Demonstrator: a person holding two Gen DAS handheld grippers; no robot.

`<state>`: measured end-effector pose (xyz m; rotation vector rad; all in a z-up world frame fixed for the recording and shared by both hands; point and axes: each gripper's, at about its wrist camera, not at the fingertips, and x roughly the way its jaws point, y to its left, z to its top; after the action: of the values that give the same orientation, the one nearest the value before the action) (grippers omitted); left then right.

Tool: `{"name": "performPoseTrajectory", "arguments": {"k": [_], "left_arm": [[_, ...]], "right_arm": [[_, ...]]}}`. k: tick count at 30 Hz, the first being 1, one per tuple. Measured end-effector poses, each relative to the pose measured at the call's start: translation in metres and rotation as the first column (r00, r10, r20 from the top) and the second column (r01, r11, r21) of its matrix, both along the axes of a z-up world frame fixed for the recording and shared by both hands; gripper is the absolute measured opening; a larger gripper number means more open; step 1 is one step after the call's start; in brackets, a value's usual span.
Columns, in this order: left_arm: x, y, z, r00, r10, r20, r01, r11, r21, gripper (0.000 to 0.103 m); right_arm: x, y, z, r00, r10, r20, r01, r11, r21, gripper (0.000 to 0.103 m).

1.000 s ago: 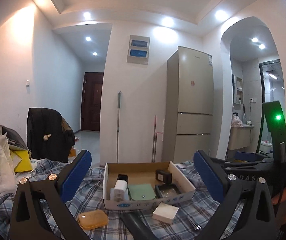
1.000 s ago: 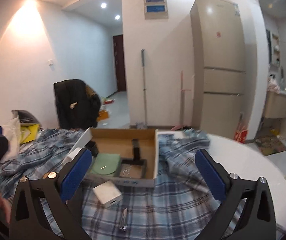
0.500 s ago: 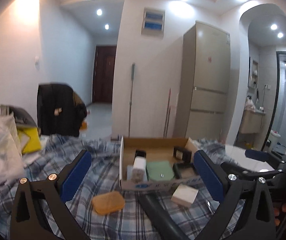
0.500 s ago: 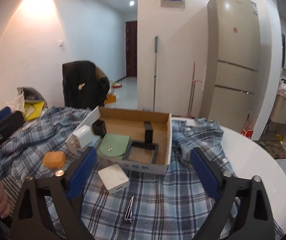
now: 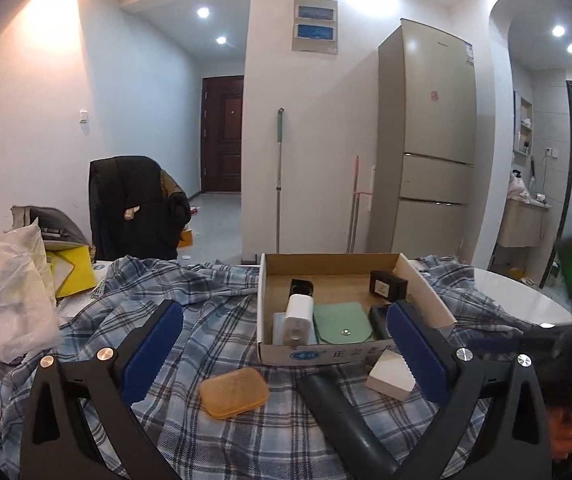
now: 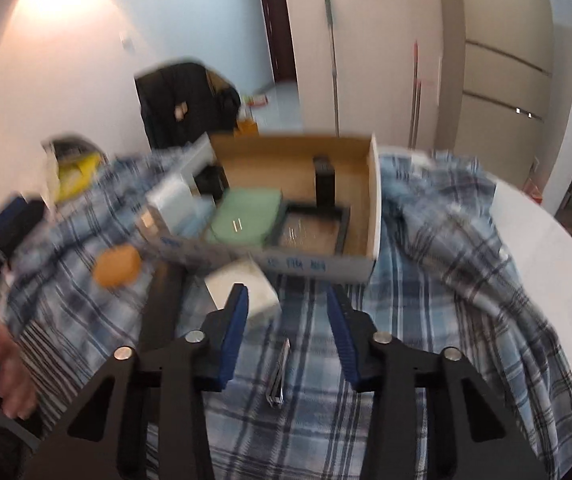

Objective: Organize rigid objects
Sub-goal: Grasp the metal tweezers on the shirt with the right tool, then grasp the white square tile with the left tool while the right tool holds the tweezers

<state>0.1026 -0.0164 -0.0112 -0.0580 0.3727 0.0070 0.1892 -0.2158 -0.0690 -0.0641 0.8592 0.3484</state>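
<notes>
Two grippers by the cardboard box (image 5: 356, 354) on the checked cloth (image 6: 426, 320).

The right gripper (image 6: 288, 312) is closing, with nothing pinched yet; the little metal clip (image 6: 279, 376) lies just in front of the box. The left gripper (image 5: 286, 354) is wide open and empty, with the orange case (image 5: 233, 392) in front of the box.

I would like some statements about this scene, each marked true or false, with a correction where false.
1. The orange case lies inside the cardboard box. False: it lies on the plaid cloth, outside the box.
2. A green pouch lies in the box. True.
3. The right hand-held gripper clamps the white block. False: its jaws are closing with nothing between the pads; the block sits beside its left finger.
4. The left hand-held gripper holds nothing. True.
5. A small metal tool lies on the cloth. True.
</notes>
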Motion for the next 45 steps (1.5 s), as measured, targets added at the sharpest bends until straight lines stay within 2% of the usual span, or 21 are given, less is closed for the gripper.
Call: {"name": "performPoseTrajectory", "arguments": {"k": [4, 7, 11, 13, 15, 17, 20, 24, 28, 32, 34, 35, 37, 39, 40, 41, 44, 45], "left_arm": [[0.002, 0.007, -0.002, 1.000, 0.013, -0.012, -0.013, 1.000, -0.025, 0.103], [-0.004, -0.001, 0.001, 1.000, -0.004, 0.015, 0.004, 1.000, 0.017, 0.103], [-0.007, -0.009, 0.002, 0.999, -0.023, 0.026, 0.022, 0.998, 0.052, 0.103], [-0.006, -0.006, 0.001, 1.000, -0.019, 0.019, 0.018, 0.999, 0.041, 0.103], [-0.005, -0.002, 0.001, 1.000, -0.002, 0.016, 0.002, 1.000, 0.030, 0.103], [-0.005, 0.000, 0.001, 1.000, 0.014, 0.015, -0.014, 0.999, 0.031, 0.103], [-0.004, 0.000, 0.001, 1.000, 0.012, 0.009, -0.013, 1.000, 0.026, 0.103], [-0.003, 0.000, 0.001, 1.000, 0.012, 0.017, -0.013, 0.999, 0.033, 0.103], [-0.003, 0.000, 0.000, 1.000, 0.009, 0.016, -0.010, 0.999, 0.032, 0.103], [-0.004, -0.004, 0.001, 1.000, -0.001, 0.014, 0.001, 0.999, 0.035, 0.103], [-0.002, -0.009, 0.003, 1.000, -0.020, 0.001, 0.020, 0.998, 0.059, 0.103], [0.002, -0.016, 0.003, 0.999, -0.033, -0.017, 0.035, 0.995, 0.095, 0.103], [0.013, -0.029, 0.002, 0.994, -0.076, -0.081, 0.087, 0.986, 0.141, 0.103], [0.032, -0.040, -0.002, 0.966, -0.180, -0.184, 0.205, 0.970, 0.129, 0.103], [0.044, -0.048, -0.006, 0.930, -0.264, -0.256, 0.299, 0.948, 0.111, 0.103], [0.059, -0.058, -0.014, 0.875, -0.339, -0.346, 0.392, 0.915, 0.095, 0.101], [0.086, -0.074, -0.034, 0.795, -0.375, -0.476, 0.449, 0.892, 0.046, 0.094], [0.091, -0.076, -0.038, 0.790, -0.370, -0.490, 0.442, 0.896, 0.036, 0.094]], "right_arm": [[-0.001, 0.009, -0.015, 0.998, 0.034, -0.059, -0.037, 0.998, -0.053, 0.029], [0.000, 0.008, -0.016, 0.998, 0.018, -0.064, -0.022, 0.997, -0.073, 0.026], [0.004, 0.005, -0.025, 0.992, 0.019, -0.123, -0.027, 0.998, -0.064, 0.024], [0.007, 0.004, -0.030, 0.986, 0.017, -0.166, -0.026, 0.998, -0.053, 0.015], [0.007, 0.002, -0.031, 0.984, 0.015, -0.179, -0.022, 0.999, -0.041, 0.012], [0.007, 0.002, -0.031, 0.984, 0.016, -0.177, -0.024, 0.999, -0.042, 0.006], [0.004, 0.001, -0.027, 0.987, 0.006, -0.159, -0.013, 0.999, -0.045, 0.006], [-0.006, 0.000, -0.006, 0.996, 0.022, -0.088, -0.026, 0.998, -0.050, 0.006], [-0.005, 0.003, -0.012, 0.992, 0.027, -0.121, -0.033, 0.998, -0.048, 0.006], [-0.002, -0.002, -0.010, 0.988, 0.033, -0.153, -0.028, 0.999, 0.040, 0.006], [-0.007, -0.008, 0.002, 0.997, -0.015, -0.081, 0.018, 0.999, 0.036, 0.006], [-0.009, -0.014, 0.010, 0.998, -0.055, -0.021, 0.055, 0.998, 0.025, 0.006], [-0.010, -0.019, 0.019, 0.997, -0.076, 0.023, 0.075, 0.996, 0.045, 0.006], [-0.008, -0.028, 0.024, 0.996, -0.087, 0.018, 0.084, 0.991, 0.099, 0.006], [-0.009, -0.030, 0.025, 0.995, -0.095, 0.027, 0.092, 0.990, 0.107, 0.006], [-0.009, -0.031, 0.026, 0.994, -0.101, 0.038, 0.097, 0.990, 0.102, 0.006], [-0.007, -0.031, 0.023, 0.995, -0.099, 0.030, 0.096, 0.991, 0.095, 0.006], [-0.006, -0.032, 0.021, 0.995, -0.097, 0.018, 0.094, 0.990, 0.103, 0.006]]}}
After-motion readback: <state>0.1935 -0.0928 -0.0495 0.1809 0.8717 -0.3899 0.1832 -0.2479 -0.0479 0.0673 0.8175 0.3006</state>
